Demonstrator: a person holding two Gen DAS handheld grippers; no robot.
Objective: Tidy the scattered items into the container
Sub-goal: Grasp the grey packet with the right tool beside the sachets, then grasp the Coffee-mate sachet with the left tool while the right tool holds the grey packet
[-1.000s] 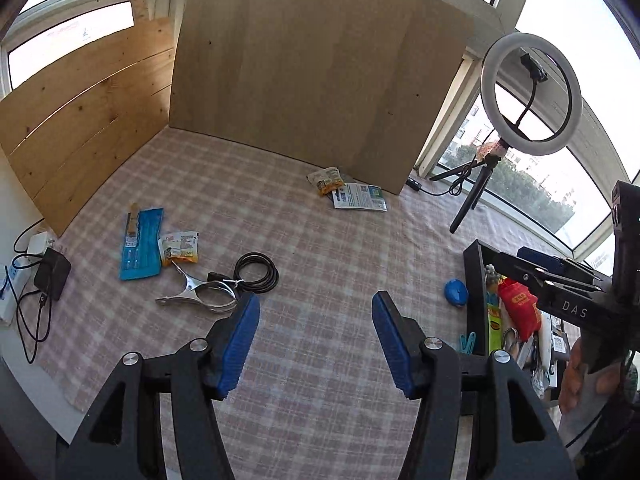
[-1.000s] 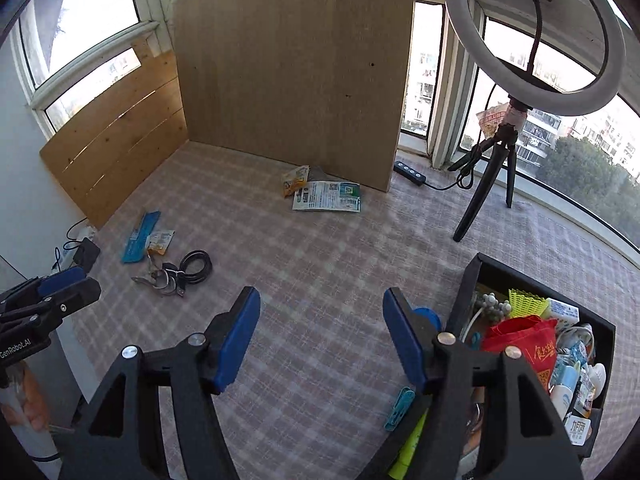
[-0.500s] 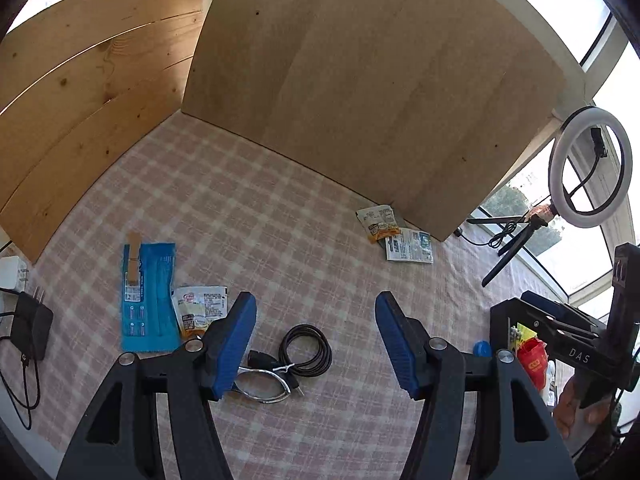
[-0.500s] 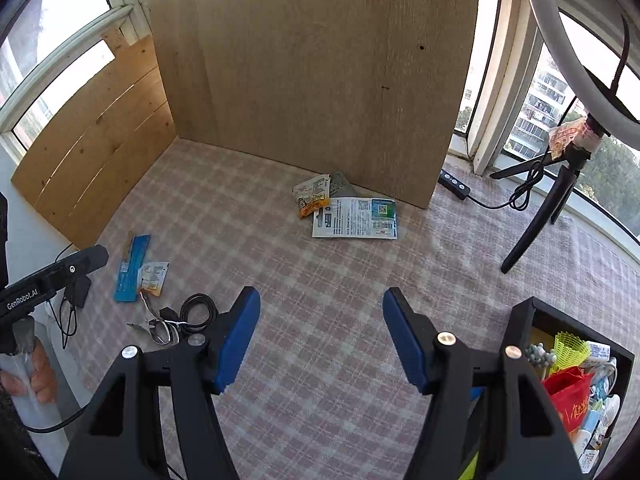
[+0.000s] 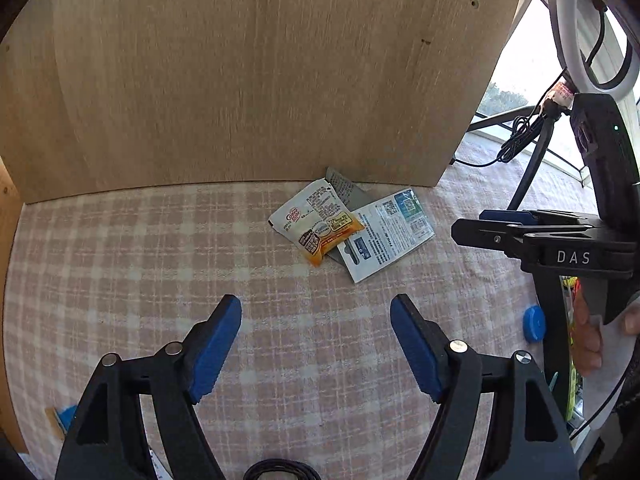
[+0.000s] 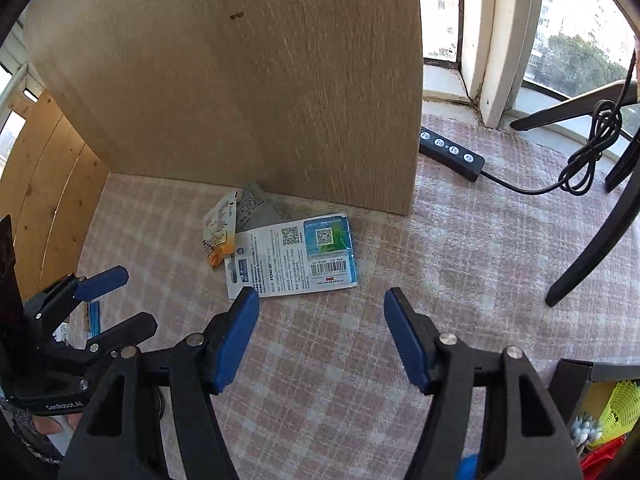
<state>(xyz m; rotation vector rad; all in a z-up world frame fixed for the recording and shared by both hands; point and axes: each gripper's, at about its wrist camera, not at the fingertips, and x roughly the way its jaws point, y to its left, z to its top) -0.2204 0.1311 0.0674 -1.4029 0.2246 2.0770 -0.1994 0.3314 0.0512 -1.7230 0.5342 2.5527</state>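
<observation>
A white-and-orange snack sachet (image 5: 316,226) lies on the checked cloth by the wooden back board, overlapping a white-and-blue printed card pack (image 5: 386,234) and a grey packet (image 5: 346,190). The same sachet (image 6: 218,232) and card pack (image 6: 294,258) show in the right wrist view. My left gripper (image 5: 316,312) is open and empty, a short way in front of them. My right gripper (image 6: 322,304) is open and empty, its left fingertip close to the card pack's near edge. The black container (image 6: 576,376) shows at the right, with several items inside.
The wooden back board (image 5: 248,72) stands just behind the packets. A black power strip (image 6: 450,154) with cable and ring-light tripod legs (image 6: 592,248) are at the right. A blue cap (image 5: 534,324) lies near the container. A black cable coil (image 5: 280,472) lies under the left gripper.
Both grippers have moved forward toward the back board, so the sachet and card pack are now close in front. The clip, cable and blue packets on the left have dropped out of view.
</observation>
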